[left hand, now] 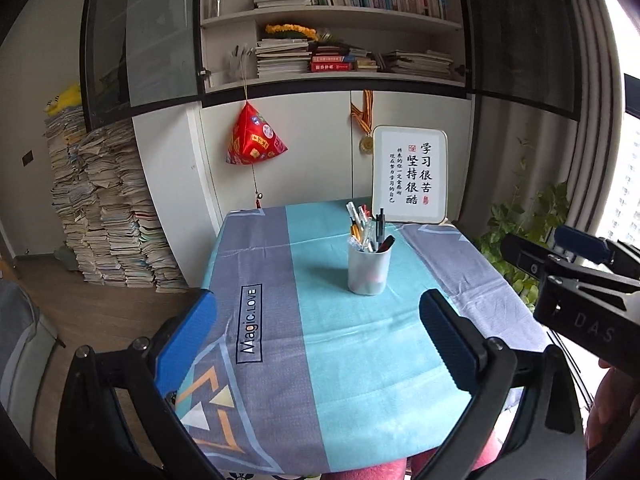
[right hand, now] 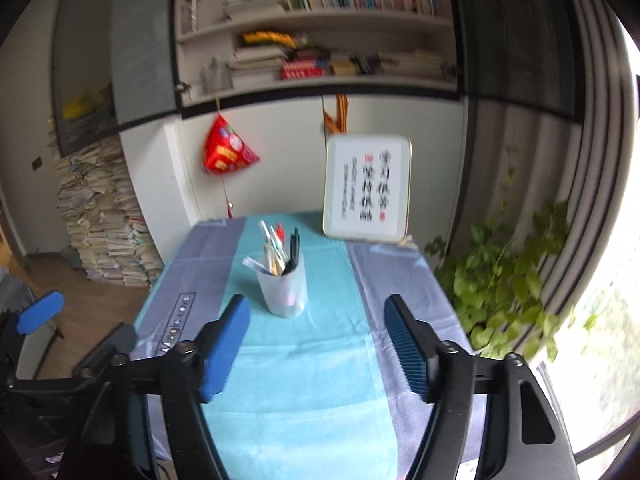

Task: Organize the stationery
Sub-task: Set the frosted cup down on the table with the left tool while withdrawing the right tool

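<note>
Now both tongs stand released and empty: the left gripper [left hand: 320, 340] and right gripper [right hand: 316, 344] hang above the cloth [left hand: 340, 360], short of the cup [left hand: 369, 270] that holds the pens [left hand: 366, 224]. Best keep them clear of it.

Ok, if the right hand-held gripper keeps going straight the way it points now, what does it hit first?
Most likely the pen cup, which stands on the tablecloth just ahead of the open, empty right hand-held gripper, slightly left of its centre line. Depth is unclear; it might pass beside it and meet the cloth.
</note>
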